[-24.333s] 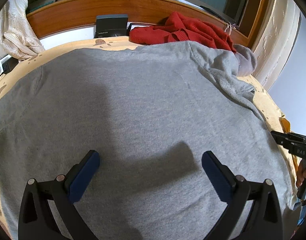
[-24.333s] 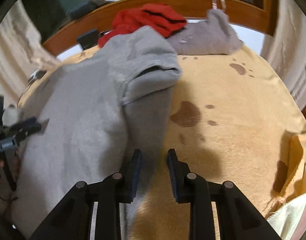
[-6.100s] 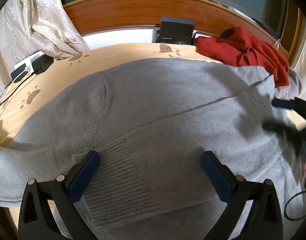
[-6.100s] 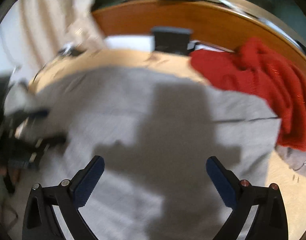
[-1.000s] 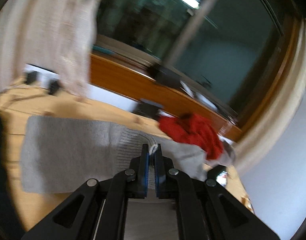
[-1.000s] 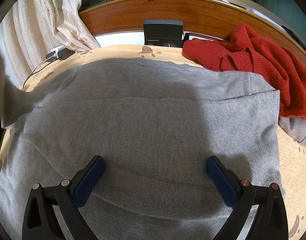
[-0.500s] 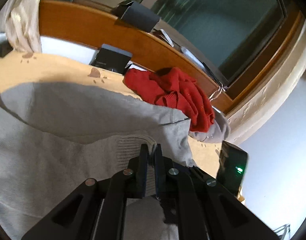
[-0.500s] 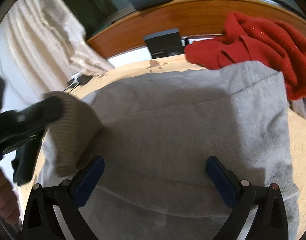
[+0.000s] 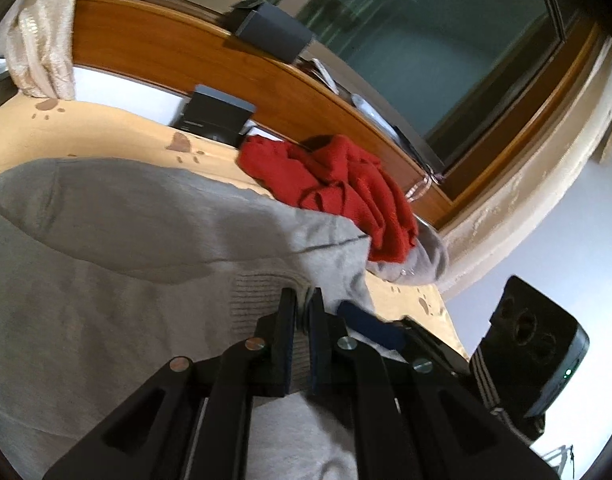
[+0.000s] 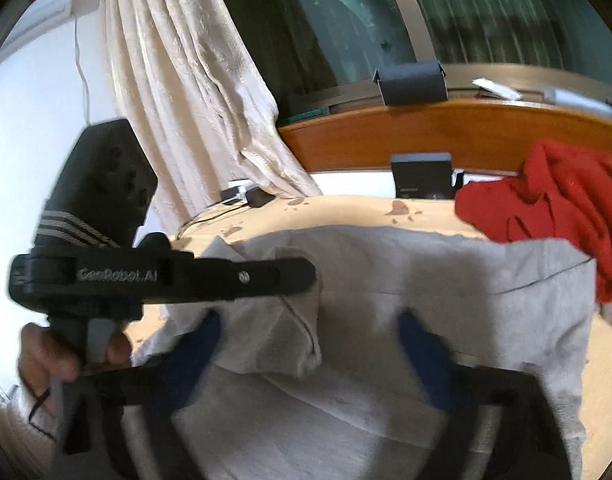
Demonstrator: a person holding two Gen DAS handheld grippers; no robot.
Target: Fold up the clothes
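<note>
Sleeve-fold step in hand: ribbed cuff (image 9: 262,292) clenched by left gripper (image 9: 302,300) over grey sweater (image 9: 126,240). Right gripper (image 10: 309,324), jaws just narrowing, nothing pinched. Next: cuff to be laid ahead, released.

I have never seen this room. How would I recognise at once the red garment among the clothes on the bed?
Start at the wooden headboard that runs under the dark window. Just before it, on the orange bedspread beside a black box, lies the red sweater, crumpled in a heap. It is the only red, unfolded piece; the grey sweater next to it is spread out flat.
</note>
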